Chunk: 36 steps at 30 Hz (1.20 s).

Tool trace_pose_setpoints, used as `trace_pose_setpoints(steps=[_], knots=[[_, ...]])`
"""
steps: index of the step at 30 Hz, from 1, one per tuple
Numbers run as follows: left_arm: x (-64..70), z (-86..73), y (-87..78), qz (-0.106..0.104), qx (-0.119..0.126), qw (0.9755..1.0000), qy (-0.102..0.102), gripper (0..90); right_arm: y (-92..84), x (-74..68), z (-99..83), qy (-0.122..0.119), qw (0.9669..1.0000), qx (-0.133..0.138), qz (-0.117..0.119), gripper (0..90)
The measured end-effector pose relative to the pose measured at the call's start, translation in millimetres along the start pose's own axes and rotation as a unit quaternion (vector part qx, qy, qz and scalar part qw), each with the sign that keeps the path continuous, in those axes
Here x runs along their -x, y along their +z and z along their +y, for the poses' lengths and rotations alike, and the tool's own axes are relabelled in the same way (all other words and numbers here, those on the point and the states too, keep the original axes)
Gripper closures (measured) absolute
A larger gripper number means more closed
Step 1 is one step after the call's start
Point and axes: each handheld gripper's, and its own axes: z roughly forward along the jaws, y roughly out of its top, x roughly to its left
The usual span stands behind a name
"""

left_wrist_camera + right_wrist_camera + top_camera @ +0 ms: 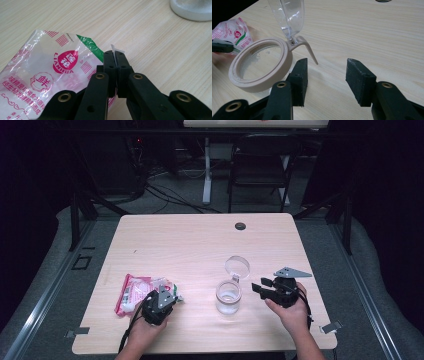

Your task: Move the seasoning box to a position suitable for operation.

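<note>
We saw a pale wood-grain counter (200, 245), rounded at the corners, with a dark round grommet (240, 226) toward twelve o'clock. At about seven o'clock lay a crinkly plastic packet (134, 292), glossy, printed in pink and white with a green stripe. The left tool (170, 301) sat at the packet's three o'clock edge. The left gripper view gave us what the high view could not: the jaws were pressed together on a thin sliver of the packet's torn corner (114, 50), the film (50, 72) wrinkled and shiny, Chinese characters plain on it.

Near five o'clock stood a clear glass jar (228, 296), round, its hinged lid (237, 267) flipped open toward twelve. The right tool (259, 287) hovered just beside the jar at its three o'clock side, holding nothing. The right gripper view showed us the jar's beige ring (259, 72), smooth and matte, a curved latch (308, 48) sticking out, white residue inside, and the two black jaws, rough-padded, spread wide apart on the near side of it.
</note>
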Motion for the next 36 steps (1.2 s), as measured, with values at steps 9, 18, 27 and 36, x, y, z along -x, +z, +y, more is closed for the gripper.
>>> trace_pose_setpoints(steps=[9,18,27,36], knots=[[-12.6,2.2,-15.7,-0.005,0.027,0.9993,-0.027,90.0,-1.7,0.0,0.6,0.000,1.0000,0.003,-0.002,52.1],[-38.2,-1.3,-48.5,0.010,0.067,0.9948,-0.076,90.0,-2.4,0.4,0.9,-0.001,1.0000,0.006,-0.003,52.1],[-55.2,4.0,-67.1,0.032,0.081,0.9923,-0.087,90.0,-3.1,0.6,1.2,0.002,0.9999,0.010,-0.006,52.1],[-89.1,19.7,-96.2,0.075,0.090,0.9885,-0.096,90.0,-3.5,3.9,0.7,0.008,0.9999,0.012,-0.006,52.2]])
